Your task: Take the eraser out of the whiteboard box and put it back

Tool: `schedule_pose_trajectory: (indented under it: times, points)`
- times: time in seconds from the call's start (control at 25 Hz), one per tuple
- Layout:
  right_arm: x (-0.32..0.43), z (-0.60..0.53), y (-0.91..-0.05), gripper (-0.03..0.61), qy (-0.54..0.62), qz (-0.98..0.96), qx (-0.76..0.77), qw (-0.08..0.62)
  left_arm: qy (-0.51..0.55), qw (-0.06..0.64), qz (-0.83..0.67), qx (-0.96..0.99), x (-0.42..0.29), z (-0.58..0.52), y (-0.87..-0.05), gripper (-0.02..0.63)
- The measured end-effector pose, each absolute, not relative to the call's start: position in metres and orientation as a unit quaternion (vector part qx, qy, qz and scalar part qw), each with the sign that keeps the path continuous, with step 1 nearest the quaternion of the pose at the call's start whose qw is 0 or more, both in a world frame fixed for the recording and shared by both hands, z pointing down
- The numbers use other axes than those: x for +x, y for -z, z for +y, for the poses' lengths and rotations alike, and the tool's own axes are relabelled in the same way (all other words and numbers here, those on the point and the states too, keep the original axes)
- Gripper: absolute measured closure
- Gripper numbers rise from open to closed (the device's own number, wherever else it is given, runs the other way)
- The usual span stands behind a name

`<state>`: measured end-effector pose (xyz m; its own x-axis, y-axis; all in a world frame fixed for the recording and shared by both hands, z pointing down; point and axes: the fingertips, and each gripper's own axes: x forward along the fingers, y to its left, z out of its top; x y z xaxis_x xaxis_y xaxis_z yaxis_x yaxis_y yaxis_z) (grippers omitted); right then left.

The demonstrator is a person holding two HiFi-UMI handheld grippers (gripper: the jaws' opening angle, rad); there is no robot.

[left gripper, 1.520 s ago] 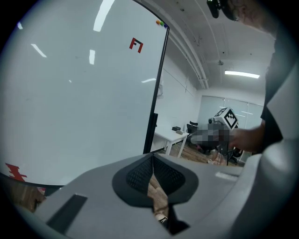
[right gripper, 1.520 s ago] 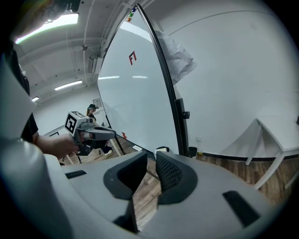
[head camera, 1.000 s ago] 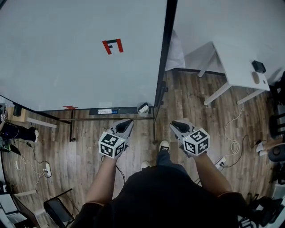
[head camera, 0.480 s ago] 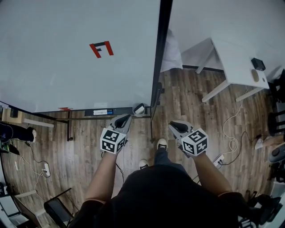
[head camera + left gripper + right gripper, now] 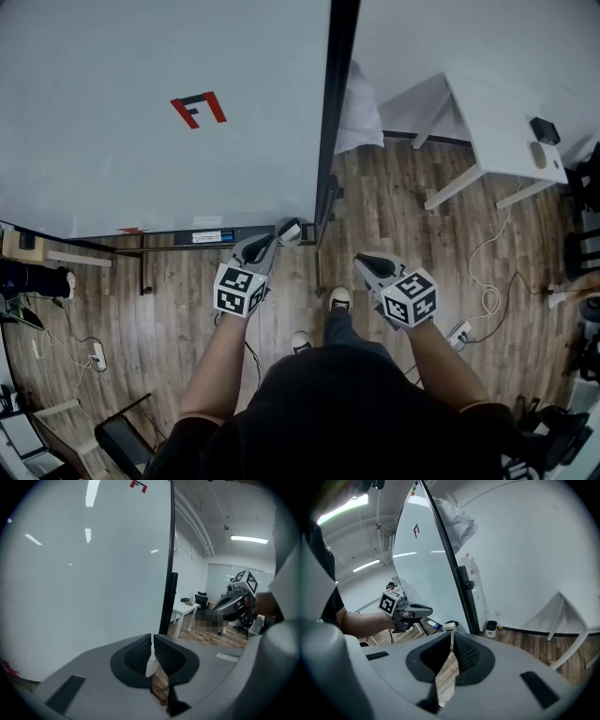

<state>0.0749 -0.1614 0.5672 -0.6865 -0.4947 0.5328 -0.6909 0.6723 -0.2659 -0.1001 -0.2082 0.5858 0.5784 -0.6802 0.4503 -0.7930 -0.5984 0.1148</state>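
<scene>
While both pairs of jaws are pressed together and empty, the small white-and-black eraser (image 5: 292,231) sits at the right end of the whiteboard's long dark tray (image 5: 187,238). It lies just ahead and slightly right of the left gripper (image 5: 265,246). The right gripper (image 5: 367,263) is farther off, so the left seems better placed.

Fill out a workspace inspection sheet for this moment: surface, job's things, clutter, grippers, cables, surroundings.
Surface: large white whiteboard in a dark frame, with a narrow dark tray along its lower edge.
Job's things: small white-and-black box at the tray's right end; the eraser cannot be told apart from it.
Clutter: small black device on the white table.
Grippers: left gripper shut, empty, pointing near the box; right gripper shut, empty, over the floor.
Cables: white cable looped on the floor at right, by a power strip; more cable at left.
Surroundings: wood-plank floor, white wall.
</scene>
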Motion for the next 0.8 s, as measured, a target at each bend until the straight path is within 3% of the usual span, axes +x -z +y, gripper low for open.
schedule_pose_trajectory:
  times: [0.32,0.8]
  points:
    - [0.076,-0.162,-0.574,0.563,-0.235,-0.889,0.326,0.217,-0.187,0.161,-0.414,0.876,-0.092,-0.216,-0.598,0.586]
    - [0.083,-0.163,-0.583,0.563,-0.243,-0.887,0.323,0.221,-0.222,0.167,-0.398,0.874,-0.078,-0.228,-0.625,0.508]
